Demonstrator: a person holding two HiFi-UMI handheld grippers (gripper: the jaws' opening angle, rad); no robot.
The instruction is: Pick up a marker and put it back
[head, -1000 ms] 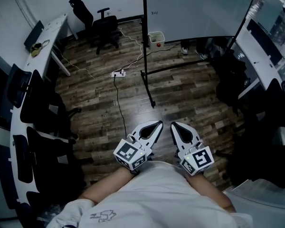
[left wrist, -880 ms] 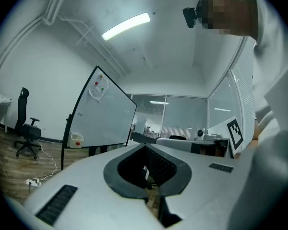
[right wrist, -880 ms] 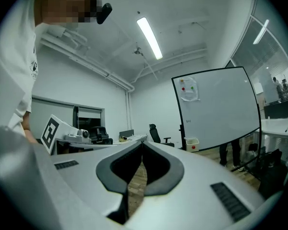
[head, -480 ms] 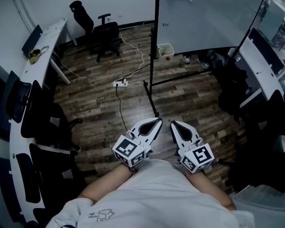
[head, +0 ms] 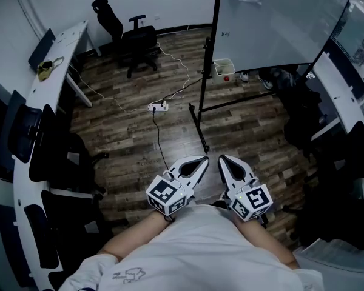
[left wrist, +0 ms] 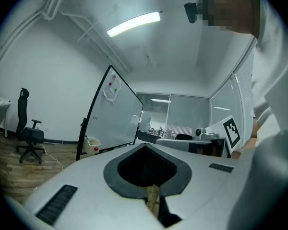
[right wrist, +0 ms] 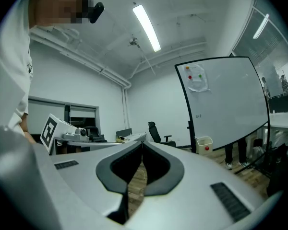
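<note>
Head view: my left gripper [head: 204,159] and right gripper [head: 222,157] sit side by side over open dark wooden plank floor [head: 133,135], with the large white whiteboard on a black frame [head: 279,23] well ahead. Left gripper view: jaws clenched, nothing between them. Right gripper view: jaws clenched and empty; I cannot make out a marker at the board.

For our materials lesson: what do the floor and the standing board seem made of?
Floor: wood or wood-look laminate, dark, matt; plank seams and grain show. Board: smooth pale panel with a slight sheen, probably coated; its core cannot be told.
</note>
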